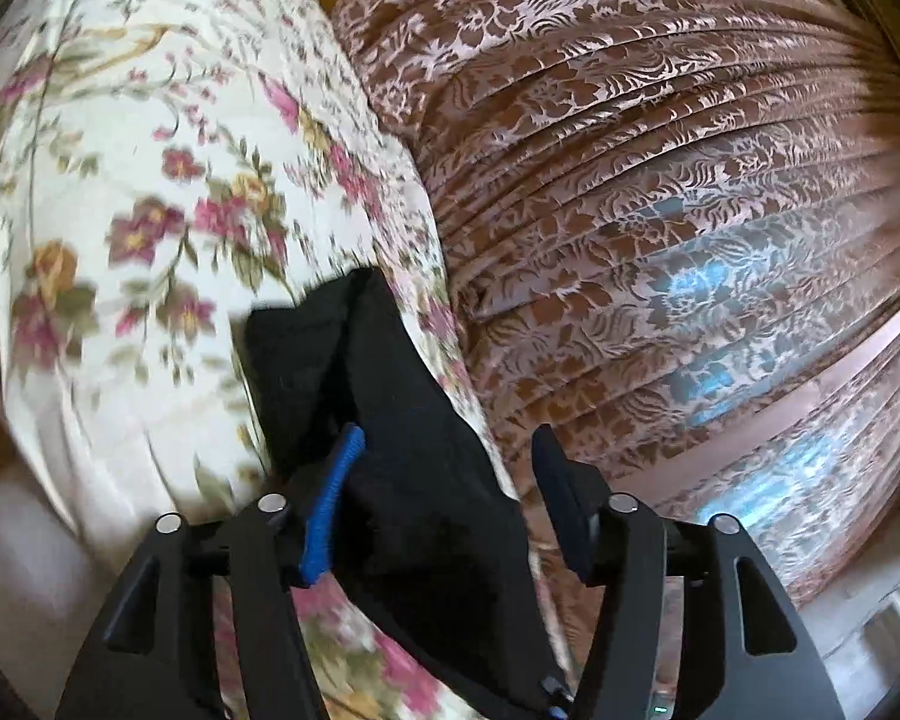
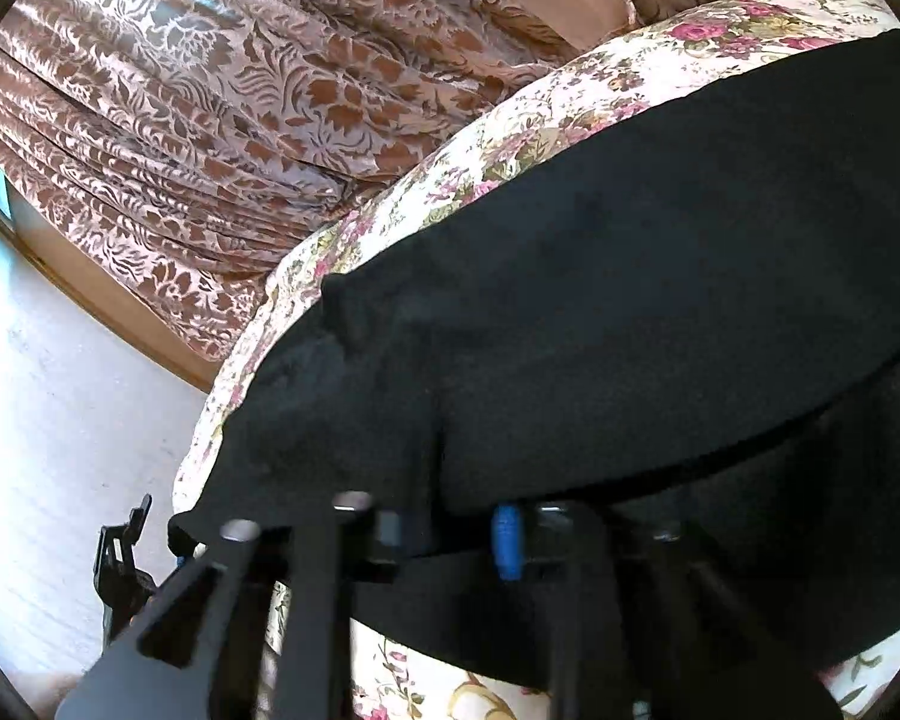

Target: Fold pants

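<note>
The left gripper (image 1: 444, 480) stands with its jaws well apart. A blue-padded finger (image 1: 330, 504) lies against one side of the black pants (image 1: 402, 468), while the dark finger on the other side stands clear of the cloth with a gap between them, so nothing is pinched. The fabric runs loosely through the jaws and lies in a rumpled heap ahead of them, on a bed covered in a cream floral bedspread (image 1: 150, 180). Just beyond the bed's edge hangs a pleated brown and pink patterned curtain (image 1: 660, 180), with light showing through it low on the right.

The right gripper (image 2: 444, 540) is blurred and lies low against the pants (image 2: 630, 300). Its jaws are parted a little; a blue finger pad (image 2: 507, 540) shows at the folded edge of the cloth, but whether the pads press on the fabric I cannot tell. From here the pants spread broad and flat across the bedspread (image 2: 510, 138), a doubled layer reaching toward the upper right, the near edge hanging over the side of the bed. To the left is a pale floor (image 2: 60, 390), and the same curtain (image 2: 240, 90) behind. A small black object near the floor at lower left is unclear.
</note>
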Available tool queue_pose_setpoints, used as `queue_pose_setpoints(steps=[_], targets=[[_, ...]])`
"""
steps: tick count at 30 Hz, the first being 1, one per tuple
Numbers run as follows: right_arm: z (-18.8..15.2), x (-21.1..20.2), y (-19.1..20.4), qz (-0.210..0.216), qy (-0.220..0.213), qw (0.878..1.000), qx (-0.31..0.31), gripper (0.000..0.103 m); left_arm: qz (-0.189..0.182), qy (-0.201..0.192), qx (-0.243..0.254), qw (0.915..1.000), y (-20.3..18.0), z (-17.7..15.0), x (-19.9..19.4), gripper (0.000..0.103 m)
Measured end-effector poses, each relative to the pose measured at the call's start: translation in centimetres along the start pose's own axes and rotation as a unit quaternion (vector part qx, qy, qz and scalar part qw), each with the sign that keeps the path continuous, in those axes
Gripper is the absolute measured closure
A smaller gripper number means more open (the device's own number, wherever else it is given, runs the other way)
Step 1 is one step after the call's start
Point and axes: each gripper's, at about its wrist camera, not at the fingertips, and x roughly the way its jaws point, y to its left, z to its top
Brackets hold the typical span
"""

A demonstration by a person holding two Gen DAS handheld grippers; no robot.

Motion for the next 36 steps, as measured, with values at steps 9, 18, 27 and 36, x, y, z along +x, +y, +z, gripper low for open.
queue_pose_setpoints(steps=[9,18,27,36], targets=[[0.8,-1.4,-2.0,0.018,-0.012,0.999,0.048,0.067,0.084,-0.030,0.021,0.9958,-1.1,-1.1,-3.3,0.044],[1.0,-2.1,-2.2,-0.015,-0.033,0.998,0.051,0.063,0.121,0.060,0.071,0.9883,-2.6,-2.4,-1.2,0.044],[2.2,-4.3,-5.5,-0.013,-0.063,0.989,0.136,0.066,0.127,0.081,-0.012,0.9885,0.4,-2.3,2.1,0.082],[4.7,-5.0,-4.1,-0.029,-0.085,0.991,0.096,0.095,0.135,0.079,0.064,0.9856,-3.2,-0.1,3.6,0.095]])
